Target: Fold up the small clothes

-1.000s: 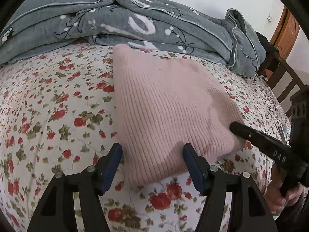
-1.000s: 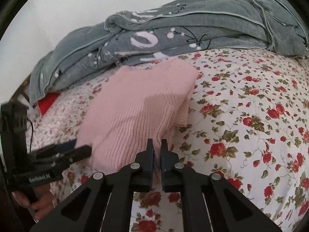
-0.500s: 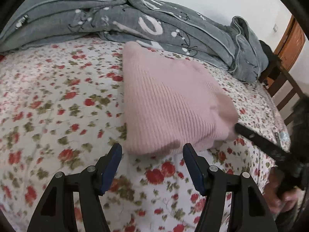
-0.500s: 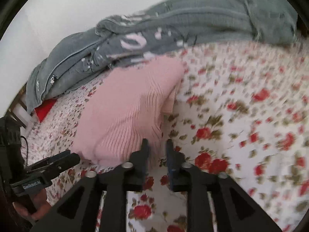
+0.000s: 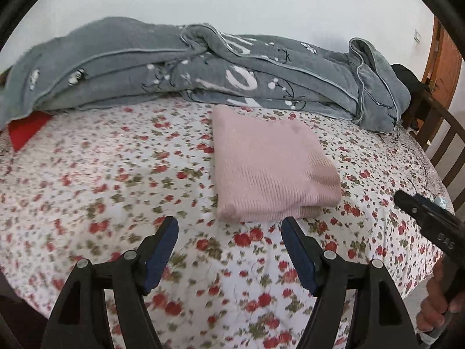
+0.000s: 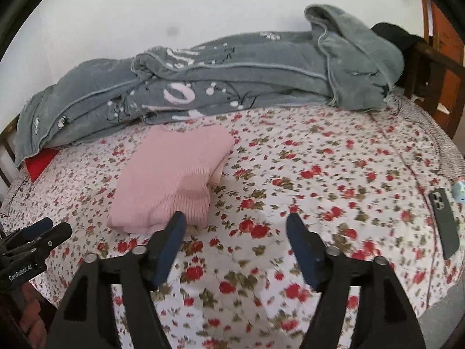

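Observation:
A pink ribbed knit garment [image 5: 270, 168] lies folded into a compact rectangle on the floral bedsheet [image 5: 116, 180]; it also shows in the right wrist view [image 6: 171, 177]. My left gripper [image 5: 231, 229] is open and empty, held a little back from the garment's near edge. My right gripper [image 6: 235, 229] is open and empty, to the right of the garment's near corner. The right gripper shows at the right edge of the left wrist view [image 5: 424, 218], and the left gripper at the left edge of the right wrist view [image 6: 37, 235].
A rumpled grey blanket [image 5: 203, 72] lies along the wall behind the garment. A red item [image 5: 26, 128] peeks out at the far left. A dark phone [image 6: 444, 221] and a small light blue object [image 6: 460, 190] lie at the bed's right edge. A wooden bed frame [image 5: 441, 133] stands at the right.
The right gripper opened and let go of the pink garment. Both grippers pulled back toward the near edge of the bed, and the folded garment now lies free.

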Motion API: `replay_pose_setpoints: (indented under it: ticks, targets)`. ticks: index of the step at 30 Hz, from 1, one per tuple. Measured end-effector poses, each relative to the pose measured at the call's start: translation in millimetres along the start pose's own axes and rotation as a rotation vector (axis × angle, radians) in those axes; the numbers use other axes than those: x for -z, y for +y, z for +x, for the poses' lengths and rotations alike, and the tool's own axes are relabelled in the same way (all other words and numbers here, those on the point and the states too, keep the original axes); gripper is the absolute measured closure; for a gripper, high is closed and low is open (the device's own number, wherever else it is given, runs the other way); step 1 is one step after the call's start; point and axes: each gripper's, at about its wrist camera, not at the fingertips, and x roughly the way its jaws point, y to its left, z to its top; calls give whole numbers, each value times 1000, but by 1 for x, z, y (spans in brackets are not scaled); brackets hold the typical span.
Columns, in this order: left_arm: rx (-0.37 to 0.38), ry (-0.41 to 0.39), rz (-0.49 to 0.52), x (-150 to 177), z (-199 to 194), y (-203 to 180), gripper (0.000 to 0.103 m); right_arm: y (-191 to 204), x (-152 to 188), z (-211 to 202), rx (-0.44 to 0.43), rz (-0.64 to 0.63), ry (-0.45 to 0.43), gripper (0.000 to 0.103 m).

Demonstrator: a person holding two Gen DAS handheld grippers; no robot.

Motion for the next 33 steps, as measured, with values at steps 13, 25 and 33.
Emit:
replay_pose_setpoints:
  ticks: [13, 25, 33]
  targets:
    - [-80, -93, 19, 26, -85, -15, 15, -11, 27, -95, 13, -18, -104, 7]
    - [-84, -151, 39, 37, -118, -29, 12, -17, 41, -122, 10, -9, -131, 7]
    - [-87, -153, 37, 39, -118, -31, 12, -17, 41, -125, 17, -18, -134, 7]
